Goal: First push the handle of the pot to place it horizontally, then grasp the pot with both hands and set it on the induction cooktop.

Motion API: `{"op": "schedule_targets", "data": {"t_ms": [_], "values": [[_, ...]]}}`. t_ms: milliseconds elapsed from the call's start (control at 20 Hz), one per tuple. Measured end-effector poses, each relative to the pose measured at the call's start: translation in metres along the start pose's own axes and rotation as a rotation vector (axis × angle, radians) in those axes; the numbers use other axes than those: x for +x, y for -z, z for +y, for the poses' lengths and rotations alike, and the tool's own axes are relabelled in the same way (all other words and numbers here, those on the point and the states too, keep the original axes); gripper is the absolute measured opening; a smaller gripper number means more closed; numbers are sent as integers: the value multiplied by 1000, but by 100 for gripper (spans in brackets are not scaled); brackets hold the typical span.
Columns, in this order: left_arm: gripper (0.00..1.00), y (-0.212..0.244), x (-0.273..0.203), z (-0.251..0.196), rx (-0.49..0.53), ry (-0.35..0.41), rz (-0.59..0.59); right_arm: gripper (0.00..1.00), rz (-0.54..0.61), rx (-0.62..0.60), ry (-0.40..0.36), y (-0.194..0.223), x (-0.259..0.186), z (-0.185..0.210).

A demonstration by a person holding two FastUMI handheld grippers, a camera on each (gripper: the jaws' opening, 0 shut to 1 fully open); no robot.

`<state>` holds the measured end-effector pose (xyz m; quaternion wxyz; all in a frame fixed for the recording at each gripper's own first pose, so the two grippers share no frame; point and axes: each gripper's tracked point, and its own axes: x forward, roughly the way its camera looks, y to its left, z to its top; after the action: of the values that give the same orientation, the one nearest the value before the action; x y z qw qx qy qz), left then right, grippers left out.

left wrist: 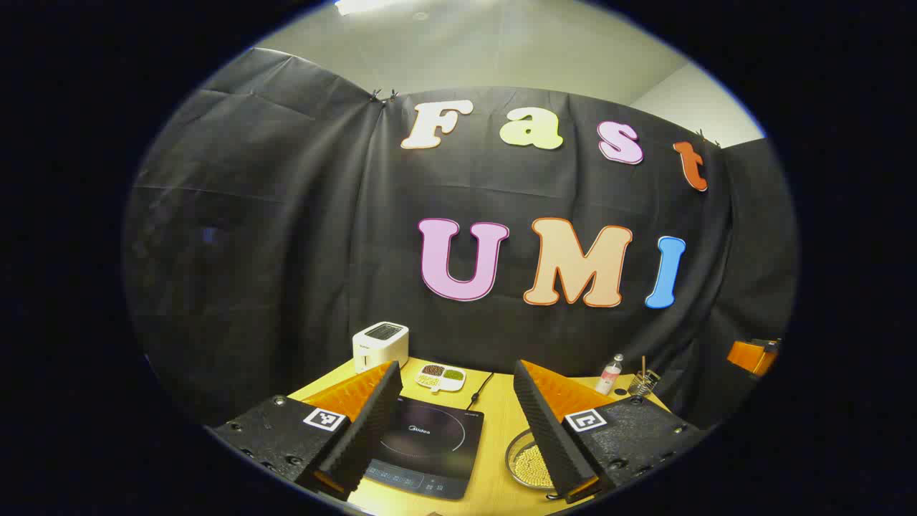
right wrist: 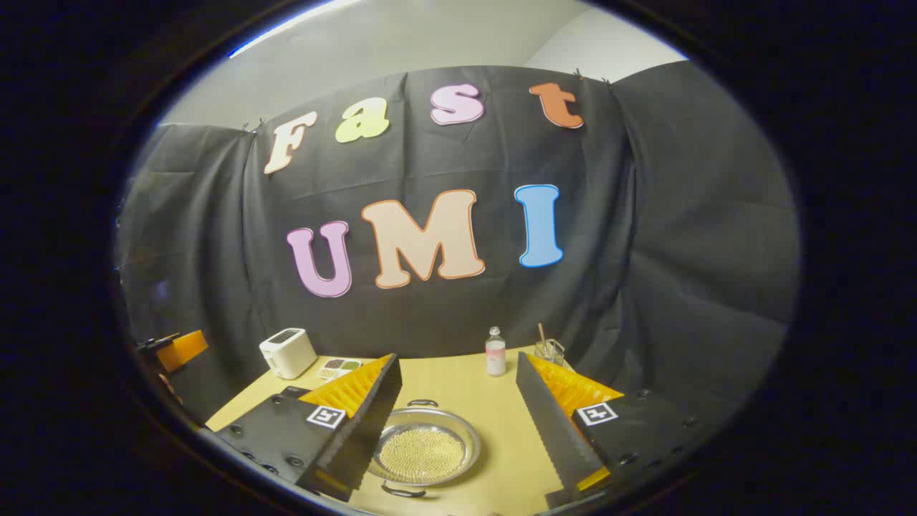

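Steel pot (right wrist: 423, 450) beside the induction cooktop (left wrist: 428, 446); both tools (left wrist: 458, 437) (right wrist: 458, 430) wide: nudge its handle (right wrist: 402, 491) level gently.

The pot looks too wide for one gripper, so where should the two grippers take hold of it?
By the two loop handles on the rim of the pot: the far handle and the near handle. They lie opposite each other, so one gripper should probably come in from each of those sides. Both grippers are open and off it.

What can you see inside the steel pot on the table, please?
The pot holds a layer of small pale yellow beads covering its bottom. The right gripper's left finger hides its left edge, and whatever lies beneath the beads is covered.
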<state>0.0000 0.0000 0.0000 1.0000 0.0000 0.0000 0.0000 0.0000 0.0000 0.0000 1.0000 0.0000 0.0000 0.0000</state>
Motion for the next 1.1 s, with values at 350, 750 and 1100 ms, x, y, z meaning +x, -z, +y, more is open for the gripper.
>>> {"op": "schedule_targets", "data": {"t_ms": [350,750,1100], "values": [[92,4,7,-14,19,5,8,98,15,3,1,4,4,-13],[95,1,19,-42,20,42,-9,97,-2,5,24,-6,3,-29],[95,6,24,-77,23,123,2,94,-40,16,86,-21,-11,-51]]}}
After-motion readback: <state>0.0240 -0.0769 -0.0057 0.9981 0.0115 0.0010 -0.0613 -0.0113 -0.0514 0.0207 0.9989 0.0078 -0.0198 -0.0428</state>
